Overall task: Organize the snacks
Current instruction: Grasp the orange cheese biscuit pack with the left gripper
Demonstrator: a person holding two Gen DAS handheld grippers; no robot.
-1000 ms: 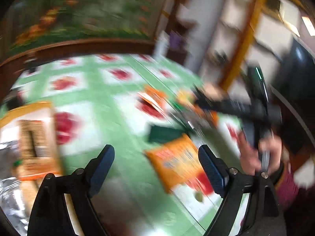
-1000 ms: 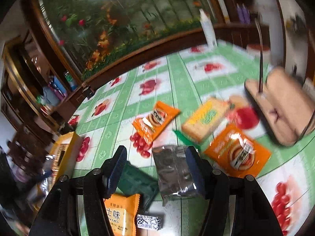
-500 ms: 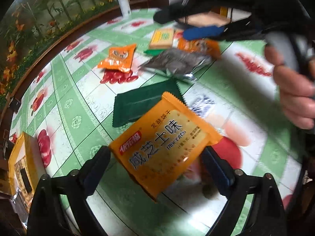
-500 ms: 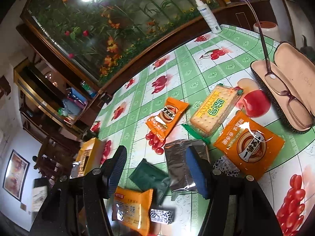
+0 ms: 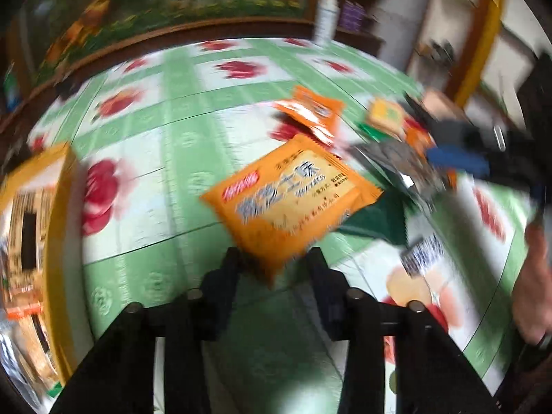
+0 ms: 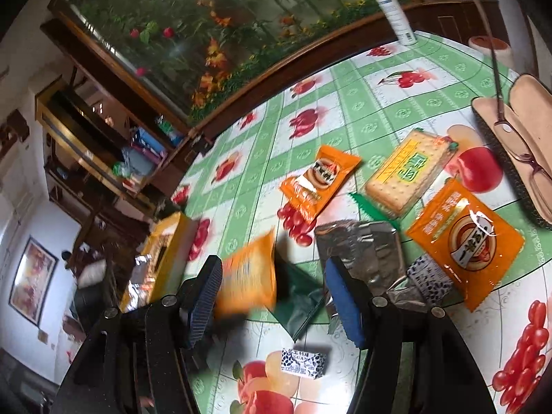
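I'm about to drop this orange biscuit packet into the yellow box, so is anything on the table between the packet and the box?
Nothing visible does. The orange biscuit packet is pinched by the left hand-held gripper, and only bare green-and-white tablecloth lies between it and the yellow cardboard box.

**Snacks on the table, counted**

Three orange packets (image 6: pixel 250 281) (image 6: pixel 319 181) (image 6: pixel 464 239); one cracker pack (image 6: pixel 407 172); one silver foil packet (image 6: pixel 362 250); one dark green packet (image 6: pixel 300 298); two small black-and-white sweets (image 6: pixel 303 362) (image 6: pixel 431 276); one yellow box (image 6: pixel 165 245); one glasses case (image 6: pixel 517 148); one white bottle (image 6: pixel 393 7)
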